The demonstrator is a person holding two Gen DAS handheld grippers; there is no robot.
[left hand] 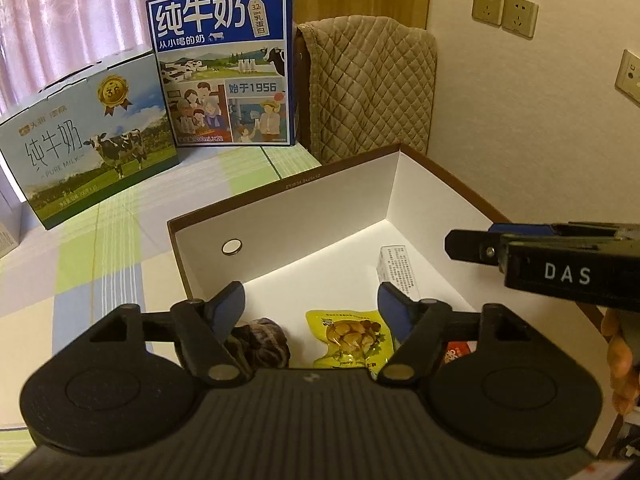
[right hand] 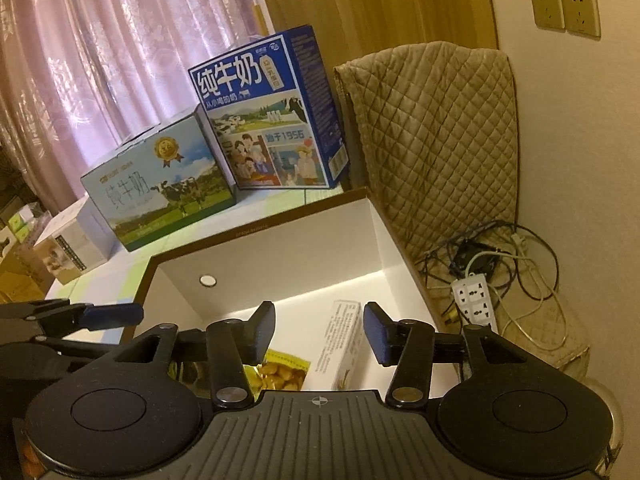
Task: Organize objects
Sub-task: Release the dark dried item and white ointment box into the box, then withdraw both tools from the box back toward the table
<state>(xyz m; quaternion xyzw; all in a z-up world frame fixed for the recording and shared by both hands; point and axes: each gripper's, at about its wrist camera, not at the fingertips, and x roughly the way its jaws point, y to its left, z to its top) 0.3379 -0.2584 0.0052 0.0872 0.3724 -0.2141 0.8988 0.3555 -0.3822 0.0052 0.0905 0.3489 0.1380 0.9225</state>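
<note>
An open white box with a brown rim (left hand: 280, 208) (right hand: 280, 248) stands on the checked tablecloth. Inside lie a yellow snack packet (left hand: 352, 332) (right hand: 280, 374), a small white carton (left hand: 398, 272) (right hand: 344, 344), a dark striped fabric bundle (left hand: 260, 340) and a red packet (left hand: 456, 354). My left gripper (left hand: 310, 300) (right hand: 132, 314) hangs open above the yellow packet and the bundle, with nothing between its pads. My right gripper (right hand: 320, 320) (left hand: 456, 245) is open over the box's right side. The white carton lies below its gap, untouched.
Two milk cases, a pale one (left hand: 88, 148) and a blue upright one (left hand: 224, 68), stand behind the box. A quilted beige cover (right hand: 436, 128) drapes a chair at the right. A power strip with tangled cables (right hand: 474, 300) lies beside the box. Wall sockets (left hand: 504, 10) sit above.
</note>
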